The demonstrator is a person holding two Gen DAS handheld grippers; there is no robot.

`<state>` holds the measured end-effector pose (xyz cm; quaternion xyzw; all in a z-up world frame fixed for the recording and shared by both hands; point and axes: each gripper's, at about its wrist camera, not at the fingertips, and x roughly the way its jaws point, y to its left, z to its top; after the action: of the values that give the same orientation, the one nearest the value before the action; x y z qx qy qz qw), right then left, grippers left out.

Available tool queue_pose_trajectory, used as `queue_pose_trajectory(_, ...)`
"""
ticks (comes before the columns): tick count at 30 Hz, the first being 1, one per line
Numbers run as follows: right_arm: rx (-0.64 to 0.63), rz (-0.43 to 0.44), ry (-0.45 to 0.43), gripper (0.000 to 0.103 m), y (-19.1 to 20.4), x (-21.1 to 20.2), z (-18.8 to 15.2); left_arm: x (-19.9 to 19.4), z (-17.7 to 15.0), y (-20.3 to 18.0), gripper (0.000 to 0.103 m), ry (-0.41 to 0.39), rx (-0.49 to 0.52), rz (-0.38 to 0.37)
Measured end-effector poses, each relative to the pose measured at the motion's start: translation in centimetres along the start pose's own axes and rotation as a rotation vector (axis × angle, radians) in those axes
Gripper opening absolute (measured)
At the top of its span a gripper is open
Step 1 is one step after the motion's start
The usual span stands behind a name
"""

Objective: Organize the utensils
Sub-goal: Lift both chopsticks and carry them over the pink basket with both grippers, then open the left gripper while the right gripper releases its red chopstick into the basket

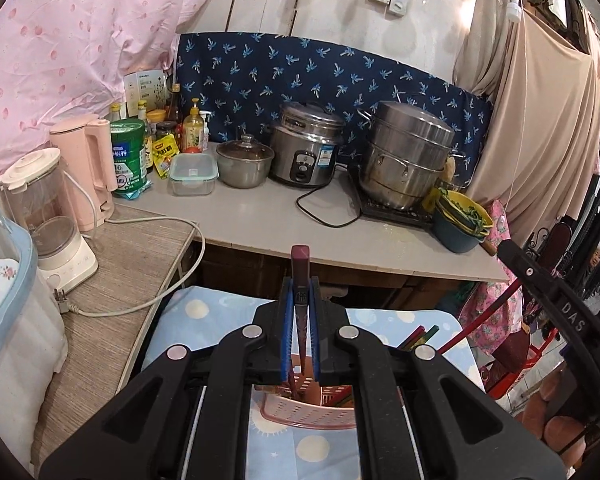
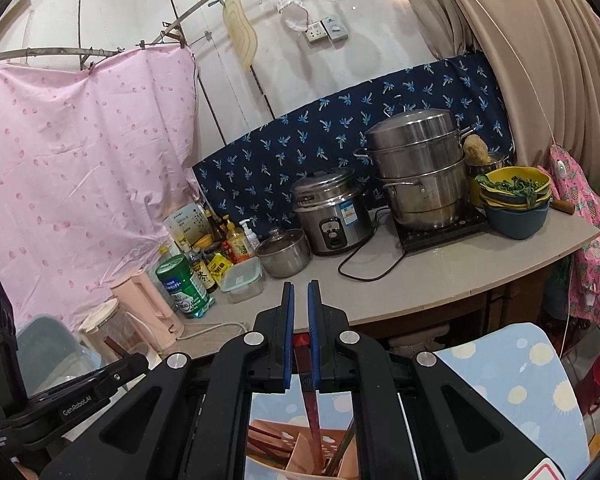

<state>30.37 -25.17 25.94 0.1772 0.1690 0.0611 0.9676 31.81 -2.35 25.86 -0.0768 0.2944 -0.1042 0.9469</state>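
Note:
My left gripper [image 1: 300, 280] is shut on a dark maroon chopstick [image 1: 300, 258]. Its top sticks up past the blue pads and its lower end reaches down into a pink slotted holder [image 1: 304, 412]. More chopsticks [image 1: 420, 334] stand in the holder at the right. My right gripper [image 2: 300, 285] is shut on a red chopstick [image 2: 310, 408], pinched low between the pads, with its lower end inside the pink holder [image 2: 276, 436]. The holder sits on a blue cloth [image 2: 520, 380] printed with clouds. The right gripper's black body [image 1: 548, 292] shows in the left wrist view.
Behind the holder runs a grey counter [image 1: 260, 216] with a rice cooker [image 1: 306, 146], a steamer pot [image 1: 408, 156], a small lidded pot [image 1: 244, 162], a clear container [image 1: 192, 174], bottles, stacked bowls of greens [image 1: 462, 220] and a black cord. At left stand a pink kettle [image 1: 86, 160] and a blender [image 1: 48, 216].

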Motion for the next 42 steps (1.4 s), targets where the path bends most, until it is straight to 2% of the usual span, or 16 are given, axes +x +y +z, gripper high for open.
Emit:
queue_pose_trajectory(20,-0.014,-0.053,0.130,0.007,-2.0,3.6,-5.0,3.3,-2.5,-0.9,0.007,0.081,0.011,0.020)
queue_pose_trajectory(42,-0.023,-0.041,0.207,0.007,-3.2,4.3,-7.3,5.9,-5.0,-1.0,0.007,0.130,0.010,0.032)
